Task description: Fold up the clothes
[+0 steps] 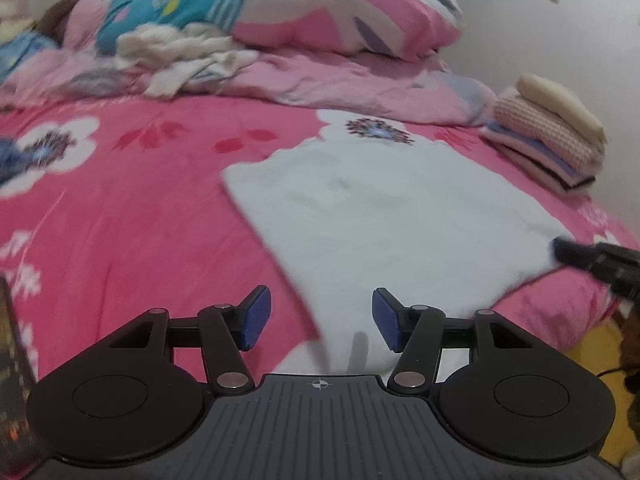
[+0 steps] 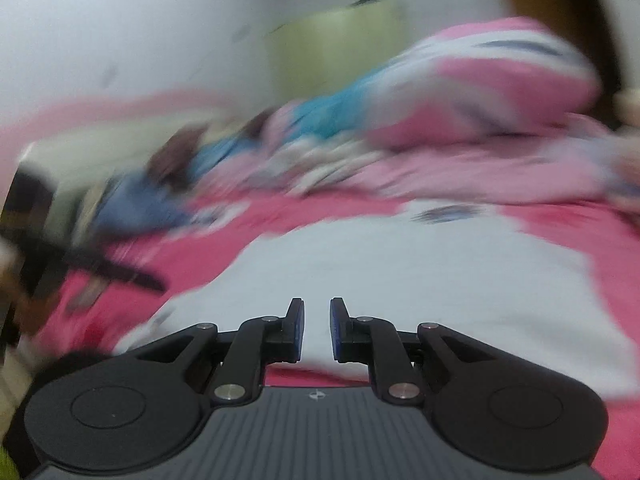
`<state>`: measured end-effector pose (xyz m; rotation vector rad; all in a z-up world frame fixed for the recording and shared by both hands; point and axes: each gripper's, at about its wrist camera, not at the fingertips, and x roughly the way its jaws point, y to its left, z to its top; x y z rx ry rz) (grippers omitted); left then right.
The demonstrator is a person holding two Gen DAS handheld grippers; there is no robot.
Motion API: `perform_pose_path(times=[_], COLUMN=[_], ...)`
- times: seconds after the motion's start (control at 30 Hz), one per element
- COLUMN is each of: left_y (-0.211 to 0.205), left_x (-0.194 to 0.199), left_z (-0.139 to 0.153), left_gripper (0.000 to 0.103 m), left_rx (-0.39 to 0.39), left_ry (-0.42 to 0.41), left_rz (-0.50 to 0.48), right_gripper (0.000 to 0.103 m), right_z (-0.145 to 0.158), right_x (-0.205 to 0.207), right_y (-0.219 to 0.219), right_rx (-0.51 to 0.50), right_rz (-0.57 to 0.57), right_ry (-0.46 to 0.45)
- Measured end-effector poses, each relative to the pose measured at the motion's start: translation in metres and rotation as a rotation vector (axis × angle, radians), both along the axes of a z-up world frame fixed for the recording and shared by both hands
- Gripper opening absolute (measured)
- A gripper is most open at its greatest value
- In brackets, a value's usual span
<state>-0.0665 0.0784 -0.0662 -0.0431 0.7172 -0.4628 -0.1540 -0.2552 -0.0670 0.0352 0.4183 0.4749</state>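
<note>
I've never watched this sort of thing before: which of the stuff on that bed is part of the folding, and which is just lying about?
Part of the job:
- white garment, spread flat on the bed
- folded pile at the far right
- crumpled whites near the pillow, probably still to fold
- left tool, open
- right tool, slightly open, empty

Just lying about:
- pink sheet
- pillow
- pale pink quilt

Both wrist views low over bed (image 1: 120, 208)

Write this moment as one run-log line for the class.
left gripper: open, empty | right gripper: narrow gap, empty | white garment: flat on bed | folded stack: beside it
</note>
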Motion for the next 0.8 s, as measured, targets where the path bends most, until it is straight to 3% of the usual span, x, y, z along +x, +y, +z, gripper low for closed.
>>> perform_pose_path(times=[0.07,0.13,0.17,0.27,0.4,0.57,0.73,0.8], left_y=[0.008,0.016,0.021,0.037,0.054,0.062,0.059,0.055], left_x=[0.000,0.000,0.001,0.002,0.003,0.005,0.001,0.002], left_z=[-0.007,-0.011,-0.012,-0.013,-0.013,-0.015,-0.010,-0.008], left_gripper=[0.057,0.057,0.057,0.059,0.065,0.066,0.070,0.070], left_rx=[-0.023,-0.061,-0.083,-0.152,-0.246,-0.300,-0.283,-0.282], left_ry=[0.007,0.014,0.019,0.027,0.046,0.077,0.056,0.046], left_rz=[0.009,0.022,0.030,0.058,0.094,0.106,0.098,0.092], right_gripper=[0.014,0.014,0.014,0.015,0.015,0.015,0.015,0.015], right_z=[-0.009,-0.032,-0.038,-0.016,0.003,-0.034,-0.003,-0.015], right_x=[0.015,0.034,0.038,0.032,0.023,0.039,0.022,0.036], right_y=[0.030,0.050,0.055,0.065,0.092,0.140,0.147,0.163], right_rx=[-0.088,-0.179,-0.213,-0.245,-0.233,-0.377,-0.290,-0.312], right_rz=[0.070,0.091,0.087,0.074,0.155,0.227,0.279,0.298], right_ry=[0.033,0.147,0.162,0.142,0.071,0.141,0.069,0.112])
